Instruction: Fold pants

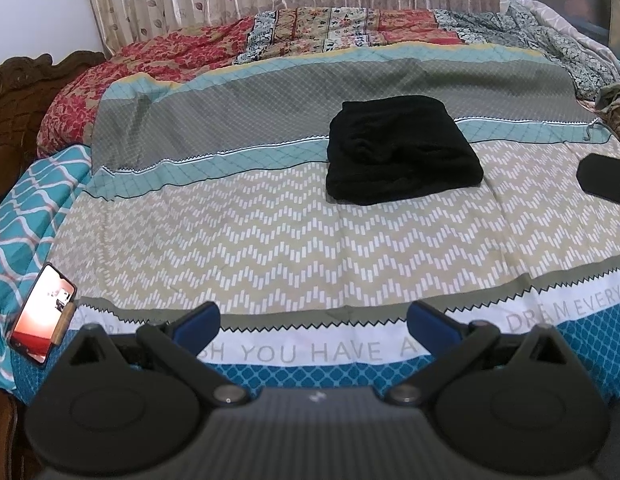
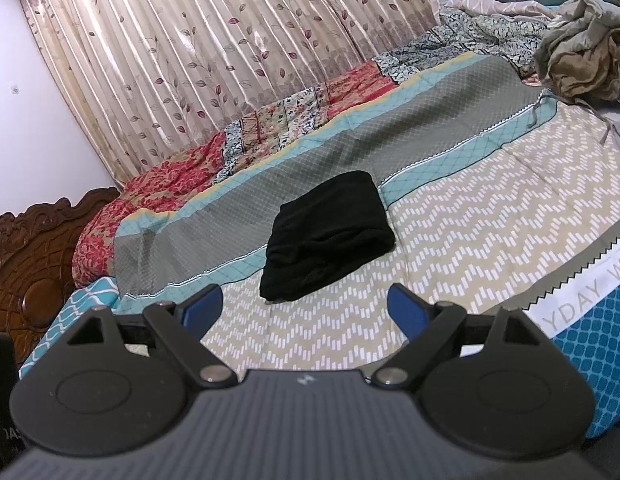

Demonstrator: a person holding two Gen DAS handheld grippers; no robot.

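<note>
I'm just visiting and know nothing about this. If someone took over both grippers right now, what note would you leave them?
Left gripper: open, empty, above the near edge of the bed.
Right gripper: open, empty, short of the pants.
Black pants: a folded bundle lying on the bedspread, touched by neither gripper.
Done: the folding looks finished.
Left: probably nothing; perhaps tidy the bundle's edges.

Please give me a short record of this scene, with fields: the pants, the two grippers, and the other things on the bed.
pants: black pants, folded, lying on the bedspread
left gripper: jaws open, empty, short of the pants
right gripper: jaws open, empty, short of the pants
phone: screen lit, at the bed's left edge
other cloth: crumpled beige pile, far right
</note>
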